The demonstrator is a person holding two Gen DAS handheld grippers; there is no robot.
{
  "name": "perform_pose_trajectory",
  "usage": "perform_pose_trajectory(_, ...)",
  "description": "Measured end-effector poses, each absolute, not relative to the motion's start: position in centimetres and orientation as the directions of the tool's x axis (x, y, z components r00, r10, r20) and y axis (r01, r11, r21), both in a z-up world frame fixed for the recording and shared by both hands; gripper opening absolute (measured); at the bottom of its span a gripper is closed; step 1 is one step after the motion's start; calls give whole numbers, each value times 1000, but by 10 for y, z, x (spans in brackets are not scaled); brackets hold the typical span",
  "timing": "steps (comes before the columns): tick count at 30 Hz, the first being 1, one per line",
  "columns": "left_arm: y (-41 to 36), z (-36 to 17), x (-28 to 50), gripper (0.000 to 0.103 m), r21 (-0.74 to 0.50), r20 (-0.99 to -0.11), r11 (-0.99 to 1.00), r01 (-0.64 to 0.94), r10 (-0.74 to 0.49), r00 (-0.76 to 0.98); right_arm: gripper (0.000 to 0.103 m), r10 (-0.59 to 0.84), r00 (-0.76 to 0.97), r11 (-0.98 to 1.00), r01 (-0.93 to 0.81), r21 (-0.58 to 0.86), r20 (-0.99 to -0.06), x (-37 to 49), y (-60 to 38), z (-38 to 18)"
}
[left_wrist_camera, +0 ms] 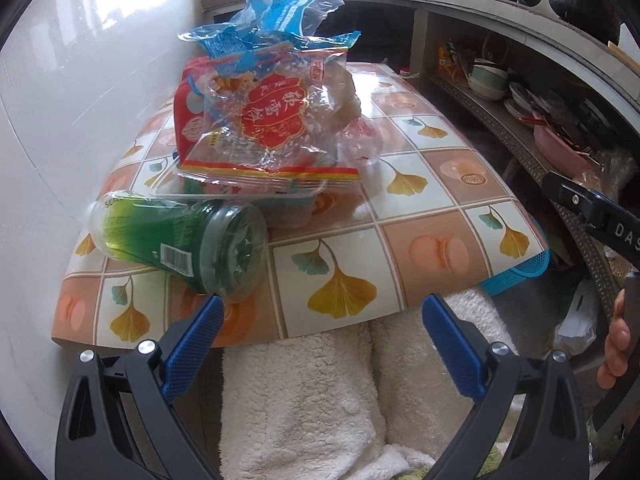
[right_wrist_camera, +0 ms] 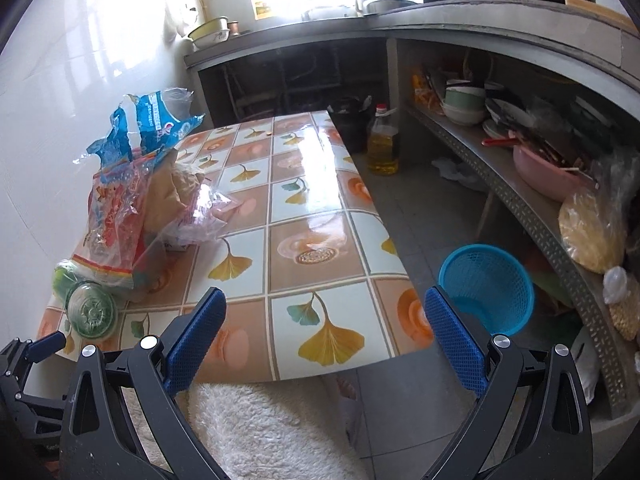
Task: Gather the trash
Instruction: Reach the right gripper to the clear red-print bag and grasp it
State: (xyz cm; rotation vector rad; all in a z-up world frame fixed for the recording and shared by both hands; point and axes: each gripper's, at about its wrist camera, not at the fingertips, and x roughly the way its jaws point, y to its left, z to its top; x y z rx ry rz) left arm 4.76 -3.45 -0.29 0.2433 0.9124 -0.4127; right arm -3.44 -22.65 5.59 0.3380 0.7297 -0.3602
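A pile of trash sits on the tiled table [left_wrist_camera: 420, 216] against the white wall: a green plastic bottle [left_wrist_camera: 180, 240] lying on its side, a clear plastic tray [left_wrist_camera: 288, 204], a red and clear snack bag [left_wrist_camera: 264, 120] and a torn blue wrapper [left_wrist_camera: 276, 12] on top. The pile also shows in the right wrist view, with the bottle [right_wrist_camera: 90, 306] and bags [right_wrist_camera: 132, 200]. My left gripper [left_wrist_camera: 322, 312] is open and empty at the table's near edge, just right of the bottle's base. My right gripper [right_wrist_camera: 324, 308] is open and empty over the near edge.
A blue mesh basket [right_wrist_camera: 486, 288] stands on the floor right of the table. A shelf [right_wrist_camera: 532, 208] with bowls and dishes runs along the right. An oil bottle [right_wrist_camera: 382, 144] and a dark bin [right_wrist_camera: 350, 120] stand beyond the table. White fleece-covered legs [left_wrist_camera: 320, 392] lie below.
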Motion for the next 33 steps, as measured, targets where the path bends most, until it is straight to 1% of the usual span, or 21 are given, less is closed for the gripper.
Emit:
perform_pose_trajectory(4, -39, -6, 47, 97, -45, -817, 879, 474, -305, 489, 95, -209, 671, 886, 439, 153, -711, -20, -232, 56)
perform_pose_trajectory(7, -39, -9, 52, 97, -64, -821, 876, 478, -318, 474, 95, -226, 672, 888, 440, 135, -705, -6, -234, 58)
perform_pose_trajectory(10, -27, -13, 60, 97, -116, -837, 890, 441, -327, 439, 95, -209, 695, 897, 417, 149, -688, 7, -230, 62)
perform_pose_trajectory(13, -9, -17, 63, 97, -155, -845, 904, 397, -330, 421, 95, -168, 735, 922, 353, 159, -657, 23, -217, 68)
perform_pose_trajectory(15, 3, -18, 64, 97, -180, -843, 909, 375, -339, 417, 95, -117, 763, 939, 294, 180, -636, 34, -207, 72)
perform_pose_trajectory(19, 22, -20, 65, 97, -223, -834, 914, 339, -359, 420, 95, 33, 810, 949, 158, 273, -586, 56, -191, 80)
perform_pose_trajectory(21, 29, -24, 65, 97, -245, -834, 914, 322, -368, 411, 95, 158, 807, 930, 72, 362, -568, 69, -187, 79)
perform_pose_trajectory(24, 38, -26, 67, 97, -257, -827, 917, 306, -372, 421, 95, 313, 763, 873, 4, 488, -566, 89, -184, 68)
perform_pose_trajectory(27, 52, -18, 71, 97, -270, -781, 911, 312, -396, 483, 95, 417, 721, 815, -28, 578, -554, 102, -179, 56)
perform_pose_trajectory(30, 69, -4, 76, 97, -219, -715, 927, 306, -366, 596, 95, 490, 691, 765, -48, 643, -531, 108, -177, 49)
perform_pose_trajectory(32, 77, 6, 81, 97, -178, -675, 936, 303, -340, 654, 87, 515, 680, 745, -56, 664, -521, 113, -175, 47)
perform_pose_trajectory(33, 78, 8, 84, 97, -159, -659, 939, 305, -331, 675, 86, 517, 677, 743, -52, 667, -524, 115, -174, 45)
